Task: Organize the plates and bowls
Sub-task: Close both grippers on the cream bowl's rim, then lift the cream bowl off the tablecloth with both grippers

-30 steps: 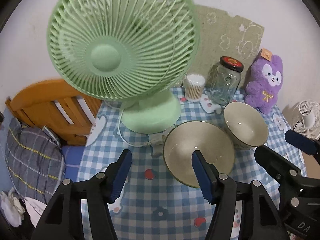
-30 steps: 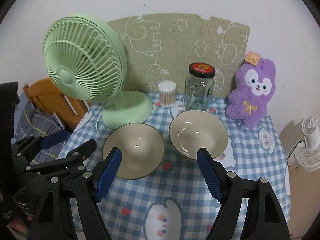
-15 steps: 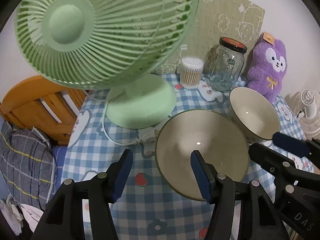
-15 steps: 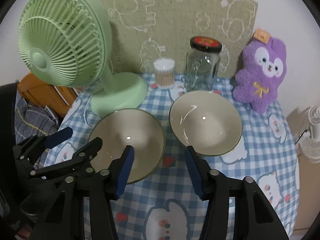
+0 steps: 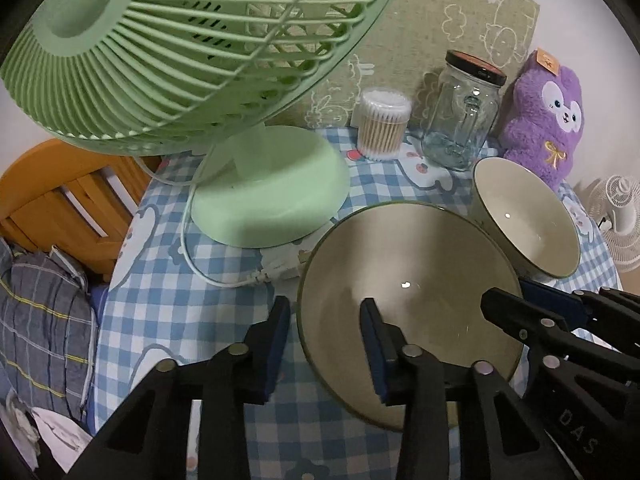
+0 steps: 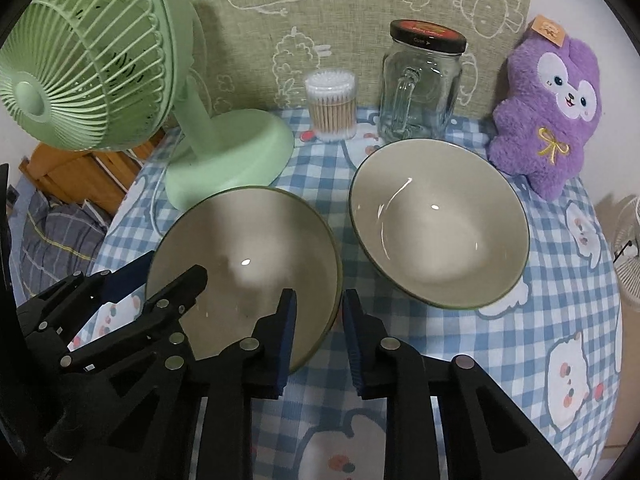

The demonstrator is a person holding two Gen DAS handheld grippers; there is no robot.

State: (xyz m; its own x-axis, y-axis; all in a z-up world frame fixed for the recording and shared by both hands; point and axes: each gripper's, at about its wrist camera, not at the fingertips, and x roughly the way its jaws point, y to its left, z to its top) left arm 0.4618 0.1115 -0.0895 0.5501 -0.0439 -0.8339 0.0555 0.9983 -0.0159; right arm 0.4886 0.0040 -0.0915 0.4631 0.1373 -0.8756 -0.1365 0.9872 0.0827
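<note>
Two bowls on the checked surface (image 6: 560,300): near bowl (image 6: 240,260) by the one fan (image 6: 92,64), far bowl (image 6: 440,232) before one jar (image 6: 420,84). Left gripper (image 5: 324,344) and right gripper (image 6: 318,328) straddle the near bowl's rim on opposite sides, fingers closing, pads not yet pressing.

A lived-in room of a home, most likely a bedroom corner. Ahead of the tool a small table wears a blue checked cloth (image 6: 560,288) printed with cartoon animals, and at its far edge stand a purple plush toy (image 6: 548,120), a tub of cotton swabs (image 6: 331,106), a lidded glass jar (image 6: 420,88) and a green desk fan (image 6: 80,64). Off to the left, below table level, are an orange wooden bed frame (image 5: 60,200) and striped bedding (image 5: 40,320).
</note>
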